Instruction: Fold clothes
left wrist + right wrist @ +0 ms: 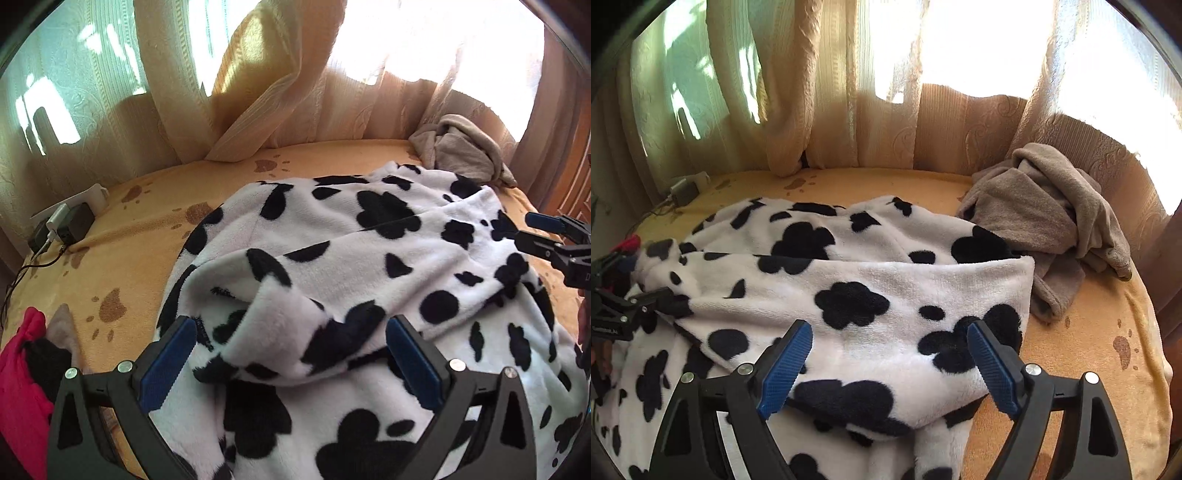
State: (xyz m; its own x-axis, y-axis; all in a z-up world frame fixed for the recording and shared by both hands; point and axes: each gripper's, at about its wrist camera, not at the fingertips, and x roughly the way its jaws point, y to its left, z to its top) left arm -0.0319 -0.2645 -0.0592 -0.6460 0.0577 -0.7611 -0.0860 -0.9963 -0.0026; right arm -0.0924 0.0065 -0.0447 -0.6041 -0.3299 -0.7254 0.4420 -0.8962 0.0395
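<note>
Fleece, cow-print, black on white: the garment (351, 258) lies spread over the middle of the bed (140, 229), reaching its near edge.

Left wrist view: left gripper (291, 350) spread wide, nothing pinched; blue pads straddle a turned-over flap of the fleece. One fold looks laid across the body, but lumpy, edges not squared. Right gripper (550, 236) visible at the garment's right side. Red cloth (22, 387) bunched at bed's near-left corner; chargers (70, 225) at the far-left edge.

Right wrist view: right gripper (890, 354) also wide, empty, hovering over the folded-over panel (849, 295). Beige garment (1052, 214) crumpled at far-right corner, unfolded.

Judgement: early to middle. First fold started on the fleece; smoothing and further folds remain, then beige and red pieces.
</note>
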